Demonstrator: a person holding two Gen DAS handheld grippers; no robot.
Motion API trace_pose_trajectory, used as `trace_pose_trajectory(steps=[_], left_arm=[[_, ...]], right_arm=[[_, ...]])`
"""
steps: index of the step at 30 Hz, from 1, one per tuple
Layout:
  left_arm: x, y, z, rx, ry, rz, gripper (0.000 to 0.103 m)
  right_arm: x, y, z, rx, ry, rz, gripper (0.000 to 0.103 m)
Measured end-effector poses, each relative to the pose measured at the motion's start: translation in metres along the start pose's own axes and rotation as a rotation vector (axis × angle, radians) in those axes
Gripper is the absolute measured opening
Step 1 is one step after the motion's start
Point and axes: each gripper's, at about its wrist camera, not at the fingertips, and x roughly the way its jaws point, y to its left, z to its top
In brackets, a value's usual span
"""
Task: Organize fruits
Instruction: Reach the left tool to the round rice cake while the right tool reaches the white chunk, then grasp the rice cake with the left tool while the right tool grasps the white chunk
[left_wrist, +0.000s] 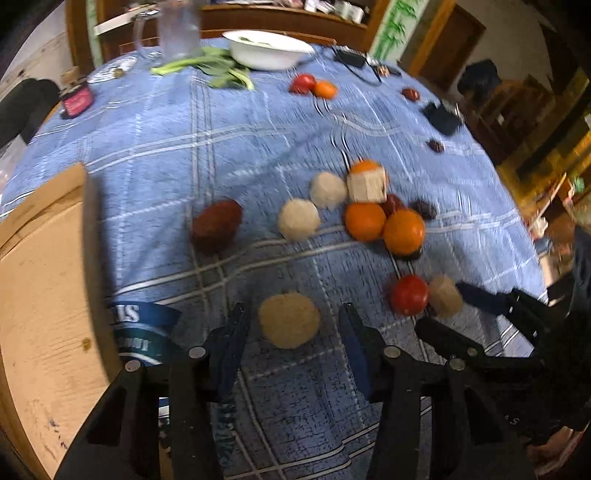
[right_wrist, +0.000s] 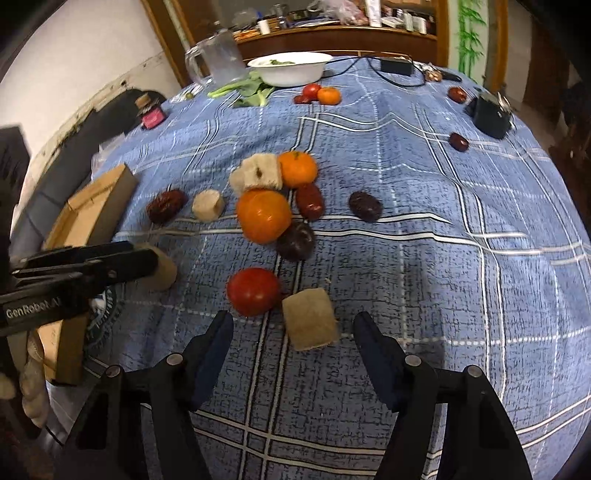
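The left gripper (left_wrist: 293, 325) comes in steep over the blue checked table (left_wrist: 184, 155), and a round tan ball (left_wrist: 289, 320) sits right between its fingers (left_wrist: 236, 332); there is cloth showing on both sides of the ball, so the fingers are released, not pressing on it. The right gripper (right_wrist: 291, 334) hangs over a tan block (right_wrist: 311, 318), which lies between its fingers (right_wrist: 216, 343) and a little ahead of the tips, nearer the left one, with a clear gap to each side: released too. A red tomato (right_wrist: 253, 291) touches the block's left corner. Farther up the table lies the main cluster: an orange (right_wrist: 263, 215) with a dark date (right_wrist: 295, 240) tucked against it, a red date (right_wrist: 309, 201), a tangerine (right_wrist: 297, 168) and a pale block (right_wrist: 261, 172), all bunched together. A lone date (right_wrist: 365, 205) lies to the right of the bunch, and another date (right_wrist: 166, 205) and a small pale piece (right_wrist: 208, 205) to the left. A cardboard box (left_wrist: 44, 280) stands at the table's left edge, just beside the left gripper. A white bowl (right_wrist: 291, 68) sits at the far side.
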Motion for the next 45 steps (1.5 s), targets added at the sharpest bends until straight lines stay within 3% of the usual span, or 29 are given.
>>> trace_pose_trajectory(steps=[4, 6, 10, 15, 21, 25, 28, 32, 37, 40, 45], left_arm=[[0.011, -0.004, 0.001, 0.017, 0.017, 0.021, 0.048], [0.014, -0.004, 0.001, 0.025, 0.021, 0.047, 0.038], [0.012, 0.002, -0.001, 0.018, 0.006, 0.035, 0.034], [0.012, 0.002, 0.0, -0.009, -0.001, 0.031, 0.034], [-0.007, 0.013, -0.006, -0.07, -0.033, 0.026, 0.034], [-0.035, 0.031, -0.011, -0.128, -0.075, 0.042, 0.034], [-0.058, 0.052, -0.016, -0.177, -0.1, 0.056, 0.034], [-0.085, 0.091, -0.027, -0.221, -0.129, 0.145, 0.034], [-0.105, 0.152, -0.043, -0.343, -0.149, 0.187, 0.034], [-0.108, 0.181, -0.043, -0.373, -0.158, 0.219, 0.034], [-0.105, 0.227, -0.033, -0.409, -0.164, 0.252, 0.034]], right_arm=[[0.005, 0.0, 0.005, -0.011, 0.001, 0.004, 0.066], [0.008, 0.0, 0.006, -0.024, 0.004, 0.005, 0.063], [0.012, -0.001, 0.011, -0.021, 0.004, 0.016, 0.045], [0.009, -0.005, 0.008, -0.015, 0.01, 0.015, 0.031], [-0.007, -0.01, -0.001, 0.003, 0.012, 0.03, 0.031], [-0.015, -0.006, -0.001, 0.051, 0.011, 0.095, 0.031], [-0.017, 0.02, 0.009, 0.013, 0.024, 0.151, 0.031], [-0.024, 0.069, 0.025, -0.076, 0.009, 0.236, 0.031], [-0.014, 0.151, 0.051, -0.192, 0.028, 0.352, 0.031], [-0.001, 0.195, 0.067, -0.251, 0.028, 0.374, 0.032], [0.036, 0.242, 0.092, -0.298, 0.019, 0.322, 0.032]])
